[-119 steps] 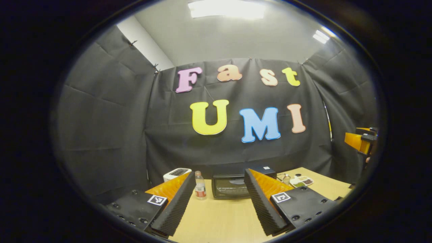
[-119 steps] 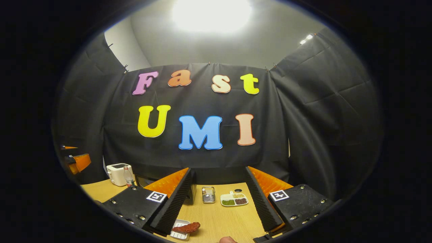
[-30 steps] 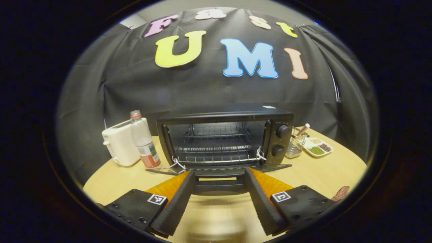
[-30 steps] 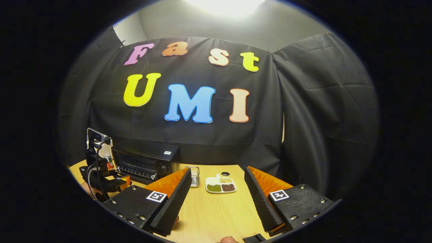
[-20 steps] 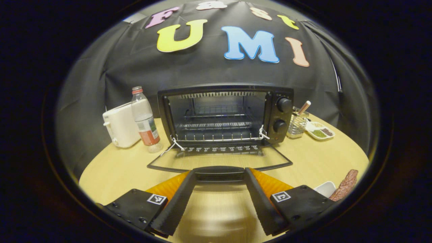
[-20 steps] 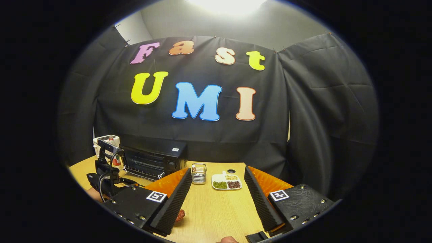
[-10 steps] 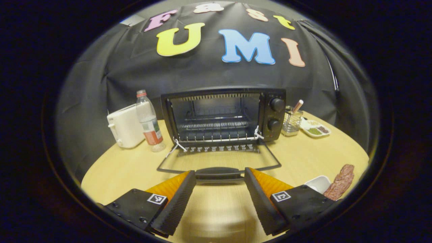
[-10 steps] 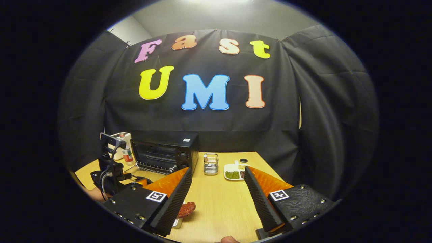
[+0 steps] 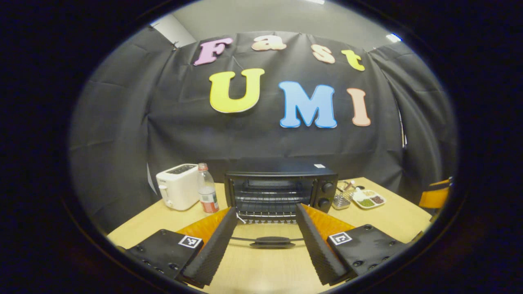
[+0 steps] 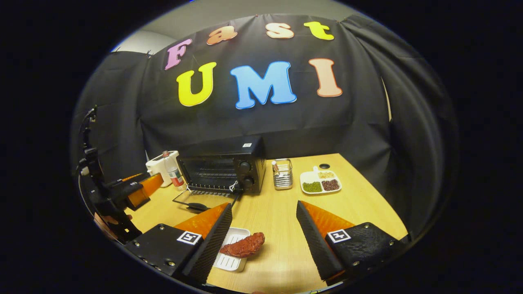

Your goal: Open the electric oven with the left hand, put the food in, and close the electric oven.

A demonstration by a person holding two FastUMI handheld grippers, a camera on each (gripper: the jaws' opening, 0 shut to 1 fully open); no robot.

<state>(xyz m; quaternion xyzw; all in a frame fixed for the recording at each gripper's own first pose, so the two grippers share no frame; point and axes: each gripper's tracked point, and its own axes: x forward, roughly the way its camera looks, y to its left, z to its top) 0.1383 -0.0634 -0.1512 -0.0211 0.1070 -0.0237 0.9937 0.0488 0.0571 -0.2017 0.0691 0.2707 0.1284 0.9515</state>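
The black electric oven (image 9: pixel 282 188) (image 10: pixel 222 165) stands at the back of the table with its glass door (image 9: pixel 267 239) (image 10: pixel 202 200) folded down flat and the wire rack showing inside. My left gripper (image 9: pixel 265 245) hangs open above the table in front of the door's handle (image 9: pixel 271 243), holding nothing. A reddish-brown piece of food (image 10: pixel 243 246) lies across a small white dish (image 10: pixel 231 255). My right gripper (image 10: pixel 263 241) stands open just above it, the food close to its left finger. In the right gripper view the left gripper (image 10: pixel 137 192) is at the far left, held by a hand.
A white toaster (image 9: pixel 177 191) and a plastic bottle (image 9: pixel 207 194) stand left of the oven. Right of it are a wire holder (image 10: pixel 282 174) and a white divided dish of beans (image 10: pixel 320 181). The wooden table (image 10: pixel 359 204) ends at the right.
My left gripper has let go of the door handle and drawn back and up from the oven. My right gripper has tipped down over the food on the white dish.
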